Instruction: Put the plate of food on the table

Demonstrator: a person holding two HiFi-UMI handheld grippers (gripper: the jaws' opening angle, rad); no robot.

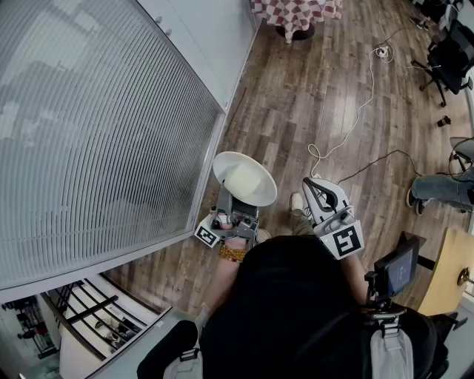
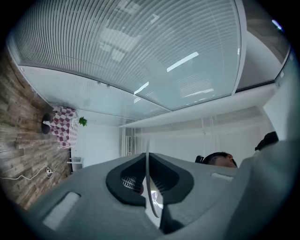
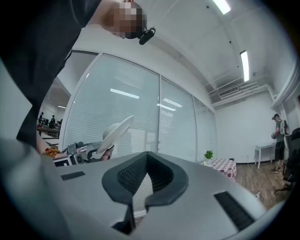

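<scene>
The left gripper (image 1: 237, 201) has its jaws clenched on the rim of a white plate (image 1: 244, 178). It holds the plate tilted up in the air, near the glass wall (image 1: 96, 126) on the left. The right gripper (image 1: 311, 183) points level, with its jaws pressed together on nothing. Its cube shows a black-and-white square marker (image 1: 344, 240). Open wood floor (image 1: 311, 96) runs far ahead to a worktop (image 1: 296, 13) with a checked cloth.

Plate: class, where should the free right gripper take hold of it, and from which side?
The thin right-hand rim of the plate, approached from the right. The left gripper already pinches the near rim, and the right gripper sits beside that edge.
</scene>
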